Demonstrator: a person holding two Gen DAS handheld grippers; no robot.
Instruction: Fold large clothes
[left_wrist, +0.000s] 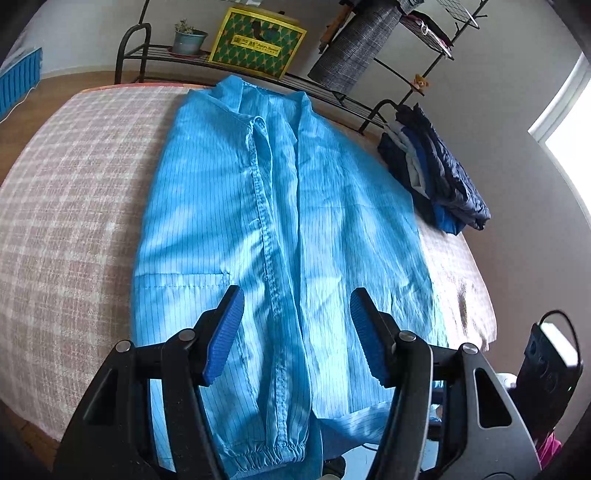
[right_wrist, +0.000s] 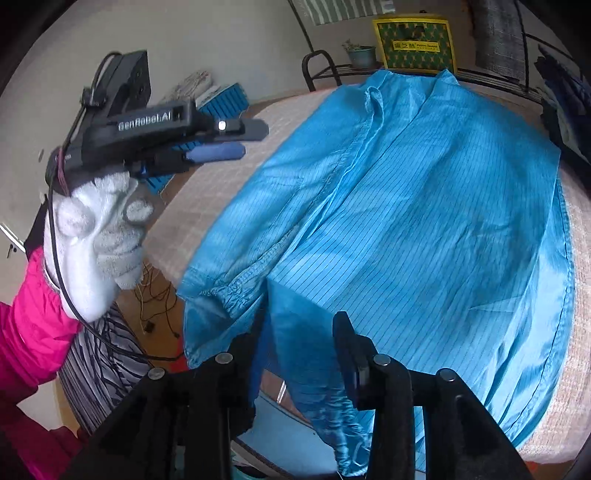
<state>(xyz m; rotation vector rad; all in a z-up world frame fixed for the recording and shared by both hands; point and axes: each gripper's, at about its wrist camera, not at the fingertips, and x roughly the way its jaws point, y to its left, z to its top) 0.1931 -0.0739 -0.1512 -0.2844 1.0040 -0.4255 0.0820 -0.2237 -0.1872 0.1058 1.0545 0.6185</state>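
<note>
Blue striped work coat (left_wrist: 280, 206) lies lengthwise on the checked tablecloth (left_wrist: 74, 206), collar at the far end, both sleeves folded in over the body, cuffs and hem hanging off the near edge. My left gripper (left_wrist: 297, 332) hovers above the lower part with its jaws spread wide and nothing in them. My right gripper (right_wrist: 295, 354) sits low at the hem — jaws apart, cloth between them, though I judge nothing pinched. What worries me: the fabric looks slick, and the overhanging hem could drag the folded sleeves askew. A one-sided lift would skew the fold toward the stacked dark clothes (left_wrist: 436, 173).
</note>
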